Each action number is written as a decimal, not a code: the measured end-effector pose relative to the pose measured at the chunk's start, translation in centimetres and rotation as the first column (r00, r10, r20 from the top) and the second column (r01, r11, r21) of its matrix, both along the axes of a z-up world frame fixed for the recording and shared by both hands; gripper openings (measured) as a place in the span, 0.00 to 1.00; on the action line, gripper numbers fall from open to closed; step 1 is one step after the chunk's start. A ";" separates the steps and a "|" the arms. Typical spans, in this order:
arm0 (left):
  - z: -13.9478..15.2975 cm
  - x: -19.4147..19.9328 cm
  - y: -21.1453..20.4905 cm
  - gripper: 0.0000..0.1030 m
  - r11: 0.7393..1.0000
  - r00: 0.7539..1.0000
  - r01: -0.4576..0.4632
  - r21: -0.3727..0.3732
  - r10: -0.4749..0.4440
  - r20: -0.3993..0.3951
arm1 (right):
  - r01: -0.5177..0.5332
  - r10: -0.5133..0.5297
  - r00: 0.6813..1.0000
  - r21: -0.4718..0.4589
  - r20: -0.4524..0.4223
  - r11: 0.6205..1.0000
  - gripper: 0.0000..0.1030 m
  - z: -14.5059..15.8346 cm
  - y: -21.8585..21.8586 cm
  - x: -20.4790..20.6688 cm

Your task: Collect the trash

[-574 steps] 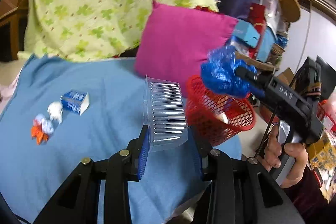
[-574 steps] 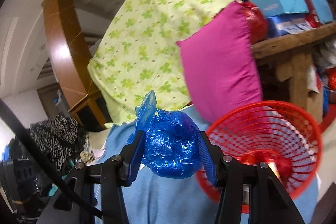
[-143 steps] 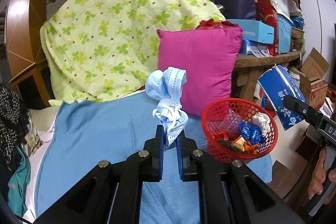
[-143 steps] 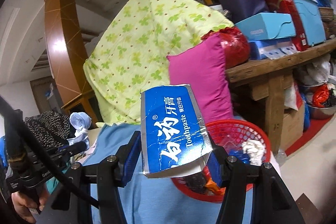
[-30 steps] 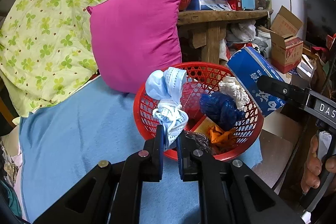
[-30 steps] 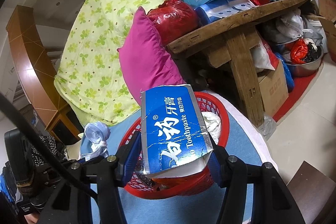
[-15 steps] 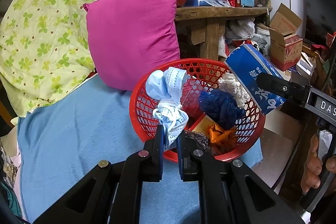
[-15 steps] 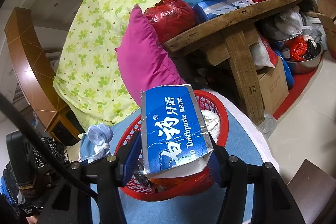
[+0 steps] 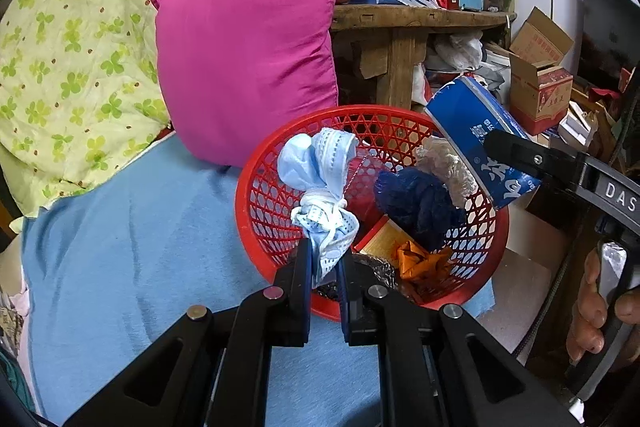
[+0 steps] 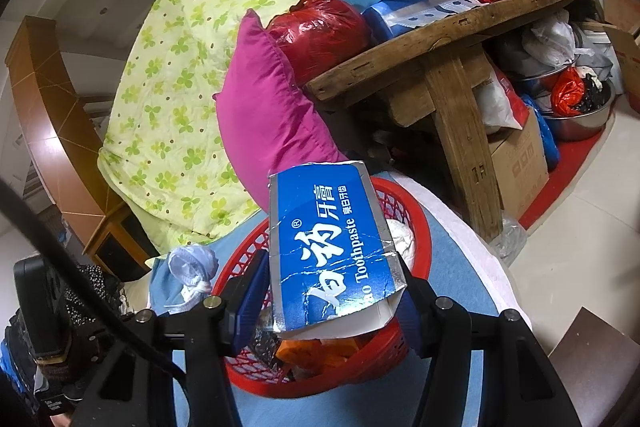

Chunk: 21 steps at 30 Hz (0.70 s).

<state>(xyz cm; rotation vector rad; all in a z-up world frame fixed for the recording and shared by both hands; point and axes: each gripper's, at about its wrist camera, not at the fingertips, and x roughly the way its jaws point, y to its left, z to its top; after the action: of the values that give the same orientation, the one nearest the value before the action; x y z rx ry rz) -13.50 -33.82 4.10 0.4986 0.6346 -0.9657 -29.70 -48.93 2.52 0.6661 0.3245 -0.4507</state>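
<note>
The left gripper (image 9: pixel 325 269), black with blue pads, points downward, its jaws pinched nearly together on a knotted pale-blue face mask (image 9: pixel 320 195). The right gripper (image 10: pixel 332 291) holds a torn blue toothpaste box (image 10: pixel 328 247) between half-spread jaws; a bare hand (image 9: pixel 596 311) grasps its handle at right.

The left wrist view looks steeply down along its gripper (image 9: pixel 325 269), close above the red basket (image 9: pixel 256 203). The right wrist view faces it from the basket's three o'clock side, tilted less. Both share the basket (image 10: pixel 420 227) and the pink pillow (image 9: pixel 244 59) at twelve o'clock.
</note>
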 end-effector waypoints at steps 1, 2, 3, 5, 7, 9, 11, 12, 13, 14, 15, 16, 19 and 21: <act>-0.1 0.2 -0.1 0.12 1.000 1.000 0.008 -0.003 -0.008 -0.016 | 0.002 -0.002 1.000 0.005 0.000 1.000 0.60 -0.1 0.0 0.0; -0.2 0.3 -0.2 0.12 1.000 0.999 0.014 -0.006 -0.015 -0.029 | 0.002 -0.002 1.000 0.014 0.002 1.000 0.60 -0.2 -0.2 0.2; -0.3 0.4 -0.4 0.12 1.000 0.999 0.021 -0.006 -0.021 -0.043 | 0.001 -0.001 1.000 0.020 0.003 1.000 0.60 -0.4 -0.3 0.3; -0.6 0.5 -0.7 0.12 1.000 0.998 0.030 -0.007 -0.031 -0.058 | -0.003 0.002 1.000 0.039 0.008 0.999 0.60 -0.7 -0.7 0.8; -0.9 0.7 -1.1 0.12 0.999 0.996 0.044 -0.012 -0.045 -0.078 | -0.005 0.004 1.000 0.059 0.013 0.998 0.60 -1.1 -1.1 1.5; -1.1 0.8 -1.4 0.12 0.999 0.995 0.051 -0.015 -0.052 -0.083 | -0.002 0.001 1.000 0.083 0.015 0.997 0.60 -1.5 -1.7 2.1; -1.4 1.1 -1.8 0.12 0.998 0.993 0.068 -0.016 -0.069 -0.098 | -0.003 0.000 1.000 0.107 0.020 0.994 0.60 -2.1 -2.2 2.9; -1.6 1.2 -2.1 0.13 0.997 0.991 0.075 -0.015 -0.076 -0.107 | 0.001 -0.003 1.000 0.122 0.020 0.992 0.61 -2.4 -2.5 3.3; -1.8 1.4 -2.3 0.18 0.997 0.990 0.081 -0.012 -0.082 -0.118 | 0.003 -0.005 1.000 0.131 0.021 0.991 0.61 -2.6 -2.6 3.5; -2.0 1.5 -2.5 0.21 0.996 0.988 0.085 -0.010 -0.086 -0.126 | 0.007 -0.010 1.000 0.129 0.024 0.992 0.61 -2.6 -2.7 3.7; -2.1 1.6 -2.5 0.30 0.996 0.988 0.084 -0.012 -0.084 -0.128 | 0.003 -0.007 1.000 0.130 0.029 0.992 0.61 -2.5 -2.7 4.0; -2.1 1.6 -2.5 0.42 0.997 0.989 0.079 -0.017 -0.081 -0.127 | -0.001 -0.004 0.999 0.135 0.036 0.991 0.65 -2.5 -2.7 4.2; -1.9 1.5 -1.9 0.53 0.997 0.990 0.072 -0.039 -0.076 -0.123 | -0.014 0.005 0.998 0.144 0.057 0.990 0.69 -2.3 -2.7 4.4; -1.5 1.3 -1.3 0.54 0.996 0.991 0.074 -0.047 -0.079 -0.113 | -0.015 0.007 0.998 0.140 0.055 0.990 0.69 -2.1 -2.6 4.4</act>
<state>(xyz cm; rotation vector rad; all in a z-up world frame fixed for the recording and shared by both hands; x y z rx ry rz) -12.22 -35.12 2.58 0.4341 0.7002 -1.0840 -25.28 -51.54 0.39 0.8123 0.3104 -0.4008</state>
